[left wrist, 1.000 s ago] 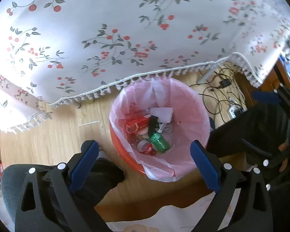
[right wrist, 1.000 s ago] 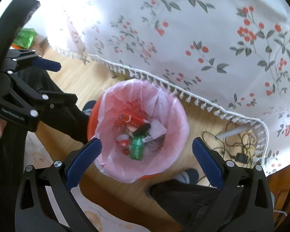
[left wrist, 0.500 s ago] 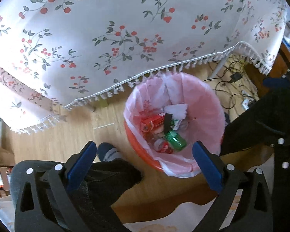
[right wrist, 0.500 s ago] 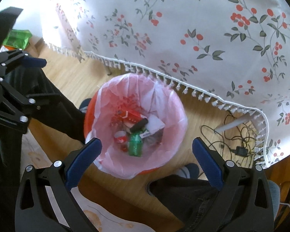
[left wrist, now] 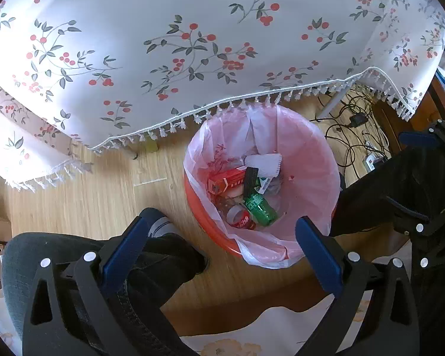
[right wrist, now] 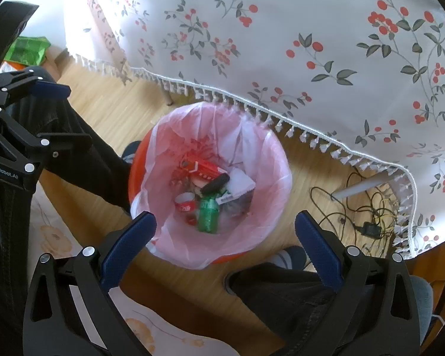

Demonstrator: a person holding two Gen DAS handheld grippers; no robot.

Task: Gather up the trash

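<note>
I am looking down past the floral tablecloth [left wrist: 192, 44] at the pink-lined bin [left wrist: 317, 160] on the floor, trash inside. Both grippers, left [left wrist: 219, 237] and right [right wrist: 225, 231], are hovering wide and empty above its near rim, about equally close.

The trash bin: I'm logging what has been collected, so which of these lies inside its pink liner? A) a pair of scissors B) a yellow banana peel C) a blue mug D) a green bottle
D: a green bottle lies in the trash bin, beside a red carton and a red can.
</note>
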